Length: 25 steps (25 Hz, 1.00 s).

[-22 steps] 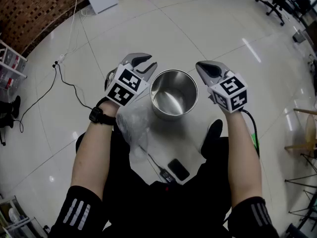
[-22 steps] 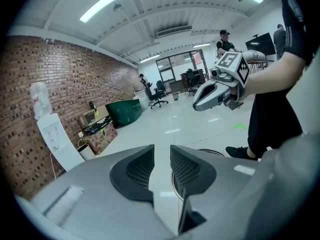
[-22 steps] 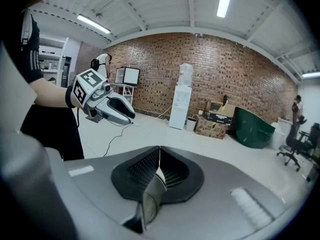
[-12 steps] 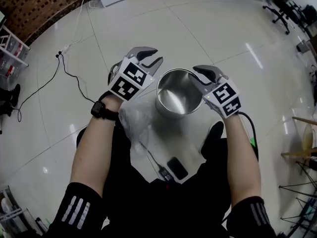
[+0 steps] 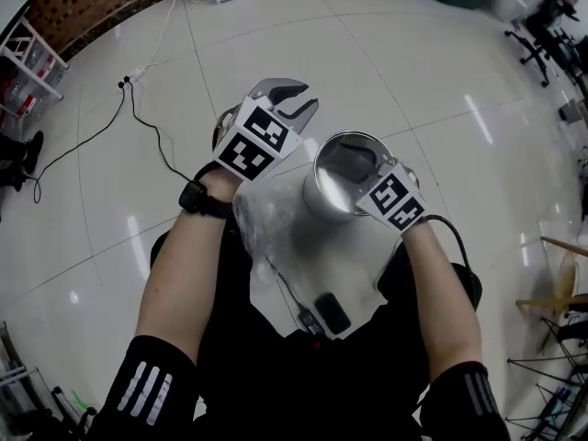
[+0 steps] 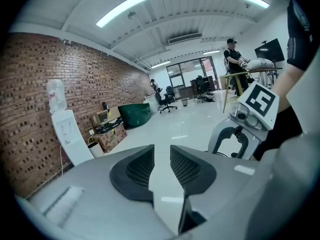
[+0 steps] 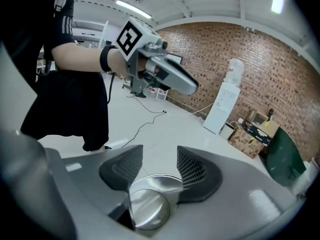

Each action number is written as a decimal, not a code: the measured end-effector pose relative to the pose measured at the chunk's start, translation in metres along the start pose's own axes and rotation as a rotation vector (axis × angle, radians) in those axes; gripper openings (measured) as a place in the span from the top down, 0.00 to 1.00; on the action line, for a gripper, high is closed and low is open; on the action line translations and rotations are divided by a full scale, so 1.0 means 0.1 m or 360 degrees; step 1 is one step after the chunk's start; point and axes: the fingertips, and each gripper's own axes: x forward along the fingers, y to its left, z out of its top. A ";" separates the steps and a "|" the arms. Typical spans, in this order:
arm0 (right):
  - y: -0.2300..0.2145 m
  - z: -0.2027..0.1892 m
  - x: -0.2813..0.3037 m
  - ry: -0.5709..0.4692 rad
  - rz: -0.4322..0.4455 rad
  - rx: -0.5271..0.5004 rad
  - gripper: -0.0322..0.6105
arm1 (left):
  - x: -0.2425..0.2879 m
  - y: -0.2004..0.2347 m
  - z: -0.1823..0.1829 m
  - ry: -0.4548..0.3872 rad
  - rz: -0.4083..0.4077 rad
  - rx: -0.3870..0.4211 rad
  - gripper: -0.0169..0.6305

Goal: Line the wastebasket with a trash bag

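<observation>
We couldn't read any real text anywhere, tbh. The closest we got were the black-and-white square markers on the cube (image 5: 257,141) of the left gripper (image 5: 296,99), centre-left of the head view, and on the cube (image 5: 393,200) of the right gripper (image 5: 354,162), centre-right. They were patterns only, no letters or digits. Print on the cardboard box (image 7: 254,134), right side of the right gripper view, was too small for us.

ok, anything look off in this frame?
Mostly the trash bag: it lies crumpled beside the unlined wastebasket, in neither gripper. The left gripper is open and empty; the right gripper hovers open over the wastebasket.
</observation>
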 end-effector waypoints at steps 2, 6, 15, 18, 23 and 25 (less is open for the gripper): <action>0.19 0.05 0.18 0.0031 0.0068 -0.0074 0.59 | -0.05 0.04 0.00 -0.0012 0.0011 -0.0013 0.83; 0.61 0.05 0.56 0.0114 0.0207 -0.0223 0.59 | -0.11 0.10 0.00 -0.0030 0.0027 -0.0024 0.83; 1.66 -0.41 1.41 0.0426 0.0555 -0.0448 0.56 | -0.23 0.15 0.02 -0.0048 0.0033 -0.0026 0.83; 1.93 -0.66 1.66 0.0553 0.0619 -0.0495 0.54 | -0.28 0.19 -0.02 -0.0038 0.0054 -0.0018 0.83; 2.09 -0.99 1.95 0.0713 0.0617 -0.0447 0.53 | -0.35 0.25 -0.03 -0.0067 0.0064 -0.0064 0.83; 2.15 -1.11 2.01 0.0777 0.0644 -0.0433 0.53 | -0.39 0.27 -0.05 -0.0064 0.0069 -0.0061 0.83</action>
